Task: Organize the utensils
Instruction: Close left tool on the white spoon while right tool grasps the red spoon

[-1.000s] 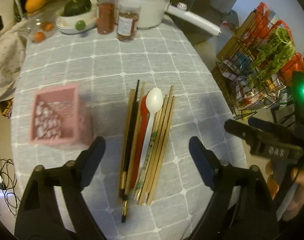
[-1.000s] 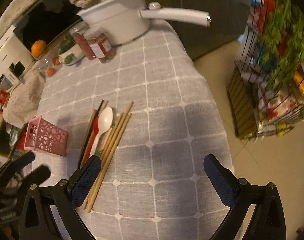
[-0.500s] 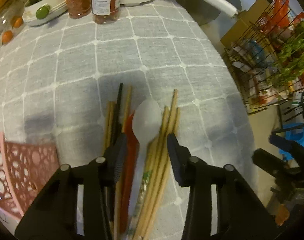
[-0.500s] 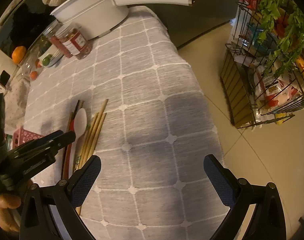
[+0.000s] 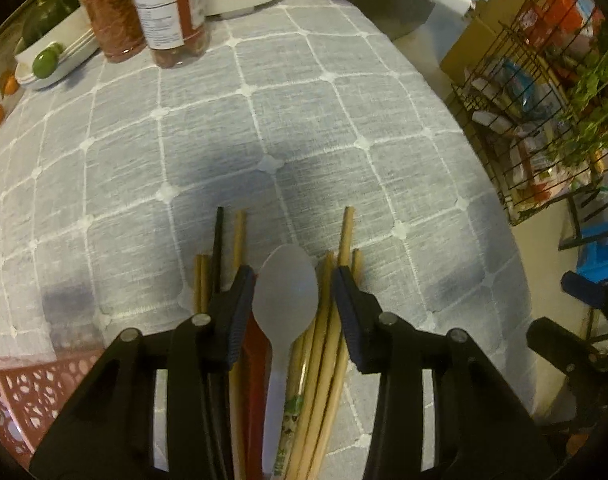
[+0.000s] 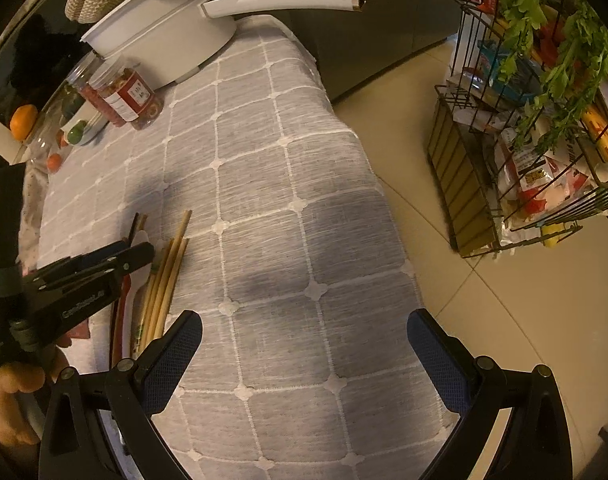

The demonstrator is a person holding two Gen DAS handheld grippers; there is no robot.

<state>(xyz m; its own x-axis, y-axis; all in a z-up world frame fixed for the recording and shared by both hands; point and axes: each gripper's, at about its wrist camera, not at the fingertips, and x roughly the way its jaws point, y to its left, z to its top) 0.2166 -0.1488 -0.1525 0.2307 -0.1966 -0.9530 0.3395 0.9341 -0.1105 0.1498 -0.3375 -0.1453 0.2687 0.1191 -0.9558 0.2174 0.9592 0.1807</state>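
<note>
A white plastic spoon (image 5: 285,292) lies on a row of utensils on the grey checked tablecloth: a red spoon (image 5: 256,360), a black chopstick (image 5: 217,236) and several wooden chopsticks (image 5: 346,236). My left gripper (image 5: 290,292) is low over them, its jaws narrowed to either side of the spoon's bowl with a small gap on each side. In the right wrist view it (image 6: 144,250) sits over the utensils (image 6: 170,268). My right gripper (image 6: 304,344) is wide open and empty above the cloth near the table's right edge.
A pink perforated basket (image 5: 28,392) stands at the lower left. Two jars (image 5: 144,12), a white pan with a long handle (image 6: 176,28), a fruit dish (image 5: 48,60) and oranges stand at the back. A wire rack with greens (image 6: 544,120) is off the table's right edge.
My left gripper has come down and forward over the utensils and narrowed from wide open to just around the white spoon's bowl. My right gripper stays open and has drifted slightly.
</note>
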